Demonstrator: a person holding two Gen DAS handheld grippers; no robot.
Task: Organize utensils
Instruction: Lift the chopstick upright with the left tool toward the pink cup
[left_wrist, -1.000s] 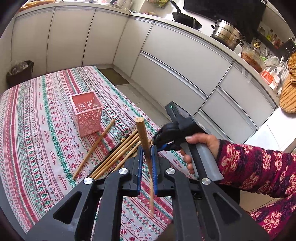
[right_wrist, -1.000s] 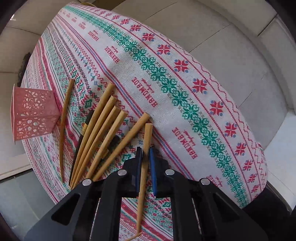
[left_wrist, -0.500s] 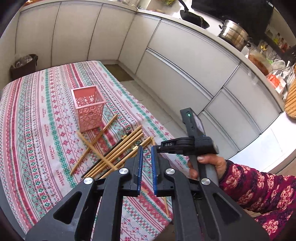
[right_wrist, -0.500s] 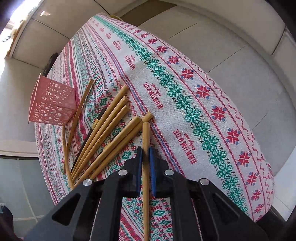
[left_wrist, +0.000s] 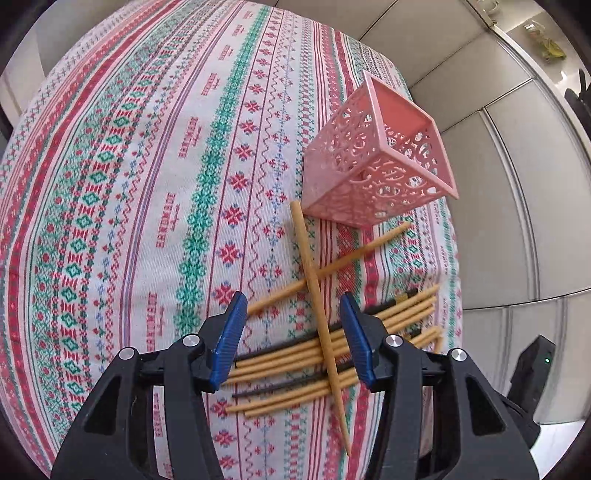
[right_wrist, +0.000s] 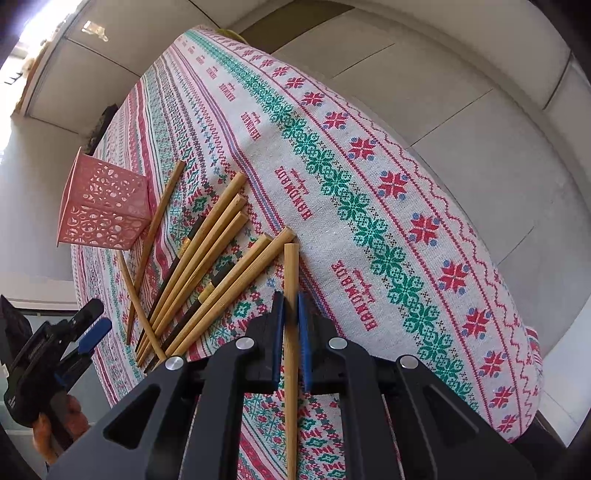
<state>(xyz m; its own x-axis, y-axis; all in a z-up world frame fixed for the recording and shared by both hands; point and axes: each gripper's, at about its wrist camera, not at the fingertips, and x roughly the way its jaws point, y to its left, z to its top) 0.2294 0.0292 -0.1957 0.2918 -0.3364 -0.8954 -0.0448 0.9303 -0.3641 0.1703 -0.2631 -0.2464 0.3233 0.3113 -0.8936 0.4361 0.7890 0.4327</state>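
A pink openwork holder (left_wrist: 376, 166) stands on the patterned tablecloth (left_wrist: 147, 184). In front of it lies a pile of wooden and dark chopsticks (left_wrist: 295, 358), with one wooden chopstick (left_wrist: 314, 288) lying crosswise over them. My left gripper (left_wrist: 293, 332) hangs just above this pile. Its jaws are opening, the pads clear of the sticks between them. My right gripper (right_wrist: 291, 314) is shut on a wooden chopstick (right_wrist: 290, 273) whose thick end points toward the pile (right_wrist: 207, 266). The holder (right_wrist: 99, 206) shows at the left there, with the left gripper (right_wrist: 88, 328) below it.
The pile lies close to the table's edge (left_wrist: 452, 295), beyond which are white cabinet fronts (left_wrist: 517, 184) and floor. Part of the right gripper's body (left_wrist: 532, 369) shows at the lower right. A hand (right_wrist: 48, 424) grips the left tool.
The left gripper let its chopstick fall across the pile, then dropped toward the table, rolled and opened. The right gripper shifted a little, still gripping its chopstick.
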